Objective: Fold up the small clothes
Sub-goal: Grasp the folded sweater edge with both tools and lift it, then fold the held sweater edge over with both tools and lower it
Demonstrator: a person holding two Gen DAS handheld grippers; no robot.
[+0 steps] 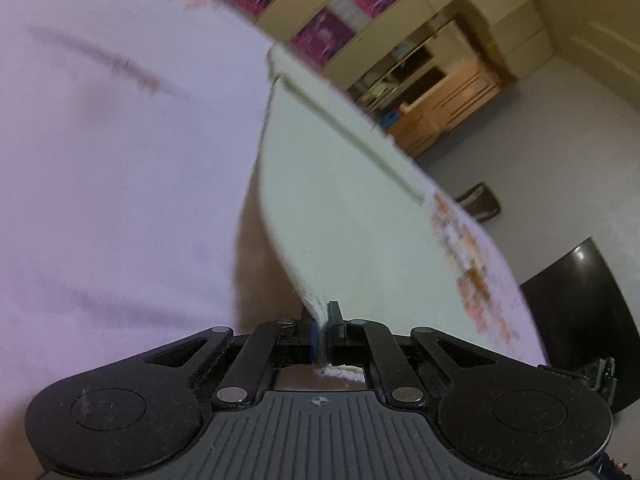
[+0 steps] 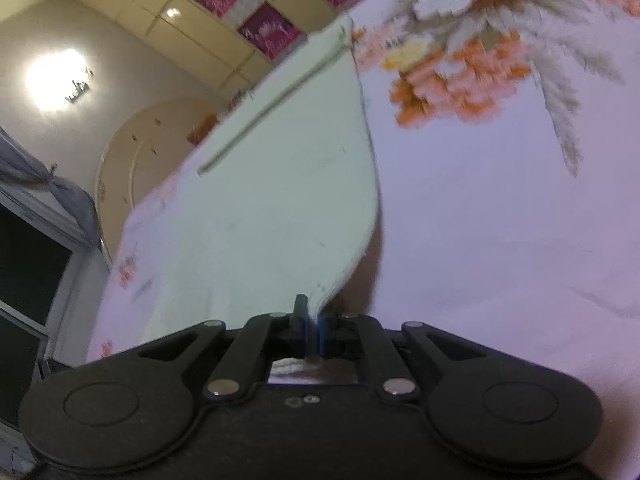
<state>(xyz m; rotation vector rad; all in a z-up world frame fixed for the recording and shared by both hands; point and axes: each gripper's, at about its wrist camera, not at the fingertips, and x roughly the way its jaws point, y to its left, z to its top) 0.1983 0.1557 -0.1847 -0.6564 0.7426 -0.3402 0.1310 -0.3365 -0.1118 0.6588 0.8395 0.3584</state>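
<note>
Pinching the pale cloth's (image 1: 340, 208) near edge, both grippers' jaws are clamped, above the floral sheet (image 2: 500, 220).

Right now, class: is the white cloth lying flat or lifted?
Lifted: both tools, left and right, pinch the cloth's near edge, raising it off the sheet.

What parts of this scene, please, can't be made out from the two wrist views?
- Left wrist view: the cloth's clamped corner is hidden inside the shut left gripper.
- Right wrist view: the right gripper hides the other corner.
- Both views: what kind of garment it is; only a pale panel shows.
- Left wrist view: the bedsheet's print is blurred.
- Right wrist view: the lamp is glared out.
</note>
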